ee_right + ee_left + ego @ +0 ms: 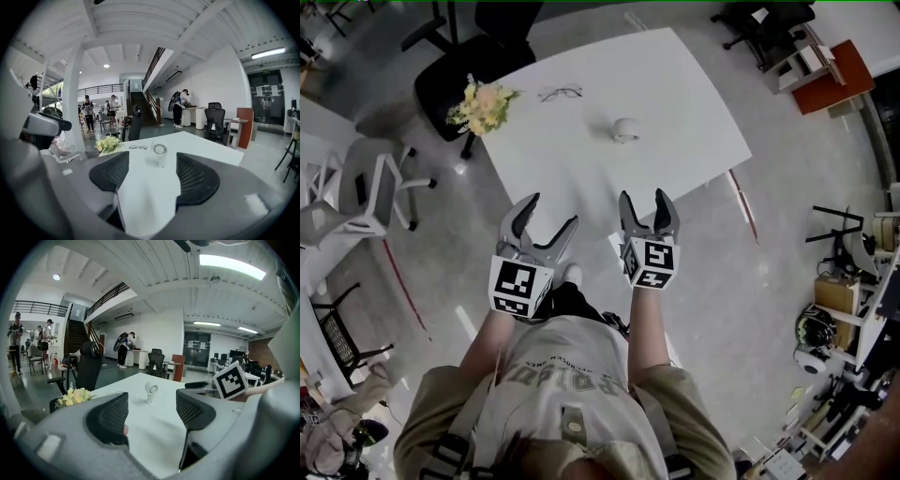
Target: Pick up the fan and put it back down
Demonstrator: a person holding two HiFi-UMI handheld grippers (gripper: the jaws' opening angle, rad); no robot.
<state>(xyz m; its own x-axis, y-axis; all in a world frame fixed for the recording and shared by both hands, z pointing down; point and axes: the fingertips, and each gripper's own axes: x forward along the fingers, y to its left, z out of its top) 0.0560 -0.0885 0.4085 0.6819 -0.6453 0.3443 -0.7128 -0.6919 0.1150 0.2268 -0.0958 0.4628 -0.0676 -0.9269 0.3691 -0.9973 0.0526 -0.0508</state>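
Observation:
A small white fan [624, 129] with a round ring head stands upright near the middle of the white table [694, 84]. It also shows far ahead as the fan [150, 392] in the left gripper view and the fan [160, 152] in the right gripper view. My left gripper [551, 214] and right gripper [646, 203] hover side by side over the table's near edge, well short of the fan. Both are open with nothing between their dark mesh pads [109, 417].
A bunch of pale flowers [481, 105] lies at the table's far left corner, with a pair of glasses [560, 92] beside it. A black office chair [459, 70] stands behind the table. Chairs and shelves [848, 309] ring the grey floor. People stand far off.

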